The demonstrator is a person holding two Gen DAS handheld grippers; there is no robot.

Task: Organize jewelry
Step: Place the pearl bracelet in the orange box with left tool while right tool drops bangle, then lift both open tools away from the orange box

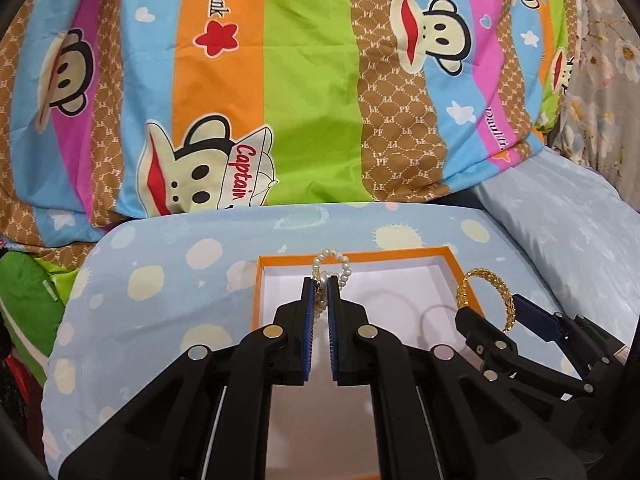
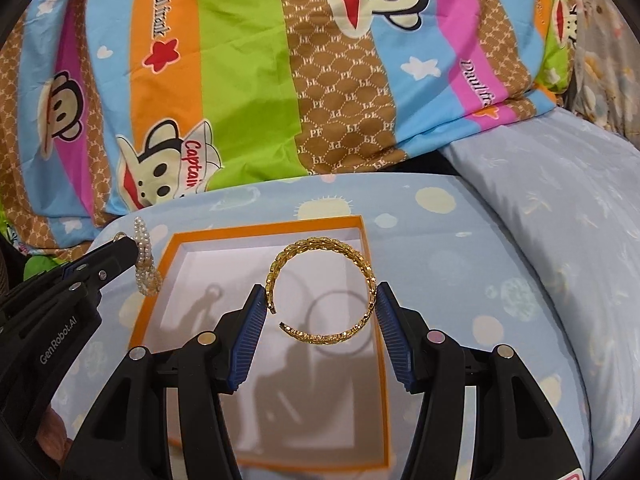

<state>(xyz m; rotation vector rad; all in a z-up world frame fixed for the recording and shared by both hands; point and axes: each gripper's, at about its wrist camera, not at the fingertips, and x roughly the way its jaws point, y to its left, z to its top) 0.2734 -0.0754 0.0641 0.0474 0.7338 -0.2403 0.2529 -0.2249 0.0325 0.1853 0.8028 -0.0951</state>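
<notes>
An open orange box (image 1: 360,258) with a white inside lies on a light blue spotted cushion (image 1: 160,280); it also shows in the right wrist view (image 2: 152,300). My left gripper (image 1: 321,280) is shut on a white pearl bracelet (image 1: 332,260) and holds it above the box's far left part; the bracelet also shows in the right wrist view (image 2: 144,256). My right gripper (image 2: 322,298) is shut on a gold open bangle (image 2: 320,256), held across its width above the box. The bangle also shows in the left wrist view (image 1: 486,276), over the box's right rim.
A bright striped cartoon-monkey quilt (image 1: 280,80) is piled behind the cushion. A pale blue pillow (image 2: 560,220) lies to the right. Something green (image 1: 28,292) sits at the left edge.
</notes>
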